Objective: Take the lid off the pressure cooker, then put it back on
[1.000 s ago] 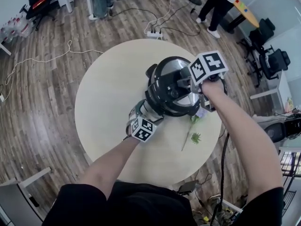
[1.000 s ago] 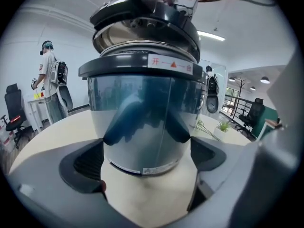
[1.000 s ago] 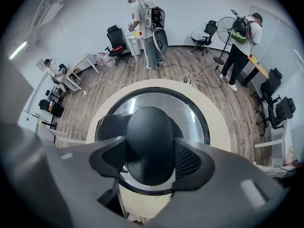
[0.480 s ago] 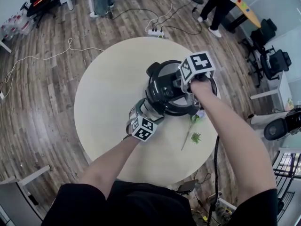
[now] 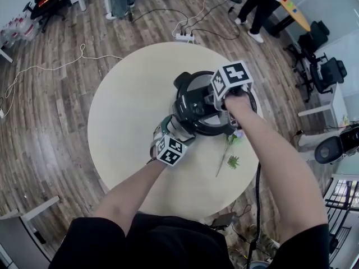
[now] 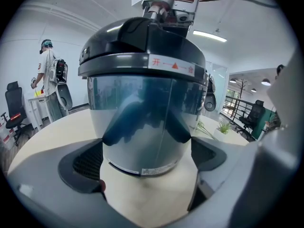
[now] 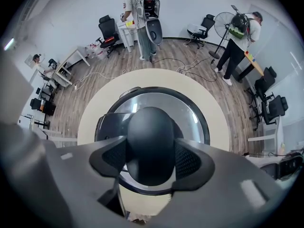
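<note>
Round table [image 5: 126,114] in an open office: lid on, knob held.
Nearest, the left gripper [image 6: 145,175] sits low at the pressure cooker [image 6: 142,122], jaws spread and gripping nothing, seemingly there to steady the pot. Above, the right gripper [image 7: 151,160] points straight down, clamped on the black knob [image 7: 149,127], the natural handle for lifting. The lid [image 6: 142,46] sits on the cooker mid-table.

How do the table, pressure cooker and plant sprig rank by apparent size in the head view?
Largest to smallest:
1. table
2. pressure cooker
3. plant sprig, thin and clearly smallest
</note>
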